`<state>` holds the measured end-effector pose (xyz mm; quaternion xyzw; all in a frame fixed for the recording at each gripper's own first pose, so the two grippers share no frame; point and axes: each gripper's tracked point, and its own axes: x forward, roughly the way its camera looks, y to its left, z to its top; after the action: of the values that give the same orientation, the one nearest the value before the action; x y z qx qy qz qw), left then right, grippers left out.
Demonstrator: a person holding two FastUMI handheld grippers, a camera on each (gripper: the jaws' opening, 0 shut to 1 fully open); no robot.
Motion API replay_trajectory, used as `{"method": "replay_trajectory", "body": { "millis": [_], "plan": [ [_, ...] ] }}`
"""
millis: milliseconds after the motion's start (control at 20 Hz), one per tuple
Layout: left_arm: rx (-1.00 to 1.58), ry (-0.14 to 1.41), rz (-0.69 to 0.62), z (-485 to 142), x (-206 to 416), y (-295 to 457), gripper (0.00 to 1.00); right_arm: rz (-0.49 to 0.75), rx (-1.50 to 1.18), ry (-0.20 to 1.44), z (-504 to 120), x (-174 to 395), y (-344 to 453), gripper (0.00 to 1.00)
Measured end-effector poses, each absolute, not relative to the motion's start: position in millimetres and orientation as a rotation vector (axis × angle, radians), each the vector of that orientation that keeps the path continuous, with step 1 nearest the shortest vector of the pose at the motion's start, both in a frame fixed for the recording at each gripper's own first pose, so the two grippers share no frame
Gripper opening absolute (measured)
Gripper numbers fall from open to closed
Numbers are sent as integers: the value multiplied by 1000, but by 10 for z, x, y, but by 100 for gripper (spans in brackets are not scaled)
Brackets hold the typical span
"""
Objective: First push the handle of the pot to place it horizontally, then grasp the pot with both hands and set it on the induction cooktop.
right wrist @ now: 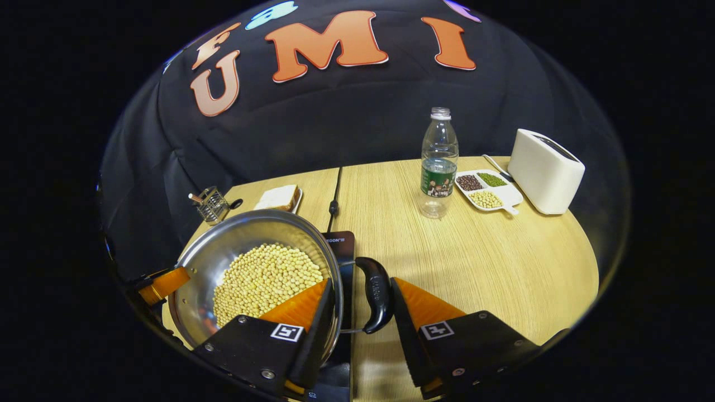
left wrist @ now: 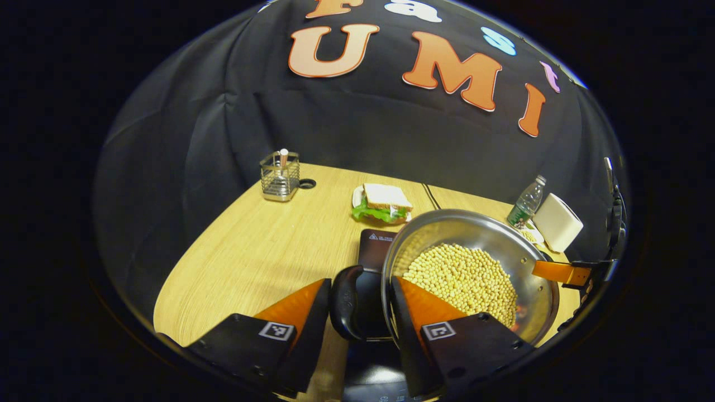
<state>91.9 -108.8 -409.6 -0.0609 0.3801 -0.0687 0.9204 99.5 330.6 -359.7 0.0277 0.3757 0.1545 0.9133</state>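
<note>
Pot (left wrist: 475, 245) of soybeans (left wrist: 461, 279) is sitting over the black induction cooktop (left wrist: 375, 245) on the bench (left wrist: 251, 251) in the left gripper view. Left gripper (left wrist: 360, 312) is straddling the pot's black side handle (left wrist: 345, 301), one finger outside it, the other inside the rim; jaws partly open, contact unclear. Sandwich (left wrist: 384, 202) and wire caddy (left wrist: 279, 176) are lying behind.

Right gripper view: right gripper (right wrist: 360, 312) is straddling the other black handle (right wrist: 377, 293) the same way, jaws partly open, grip unclear. Water bottle (right wrist: 439, 162), sectioned tray (right wrist: 505, 195) and toaster (right wrist: 544, 170) are standing well apart.
</note>
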Motion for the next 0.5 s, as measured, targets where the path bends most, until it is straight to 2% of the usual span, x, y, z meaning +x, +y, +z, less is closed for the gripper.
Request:
{"method": "replay_trajectory", "body": {
  "millis": [50, 150, 300, 350, 500],
  "plan": [
    [-109, 766, -123, -4024, 935, -1062, 85, 324, 73, 749, -3507, 1025, 3312, 63],
    [-75, 720, -110, -3851, 983, -1052, 94, 334, 99, 714, -3317, 1042, 3272, 70],
    [-39, 649, -111, -3518, 1023, -1115, 93, 319, 99, 642, -2997, 1109, 3053, 88],
    [-37, 618, -119, -3335, 1048, -1165, 100, 314, 93, 610, -2882, 1128, 2962, 91],
    [-32, 515, -130, -2793, 1101, -1253, 98, 294, 73, 513, -2427, 1150, 2598, 94]
  ]
}}
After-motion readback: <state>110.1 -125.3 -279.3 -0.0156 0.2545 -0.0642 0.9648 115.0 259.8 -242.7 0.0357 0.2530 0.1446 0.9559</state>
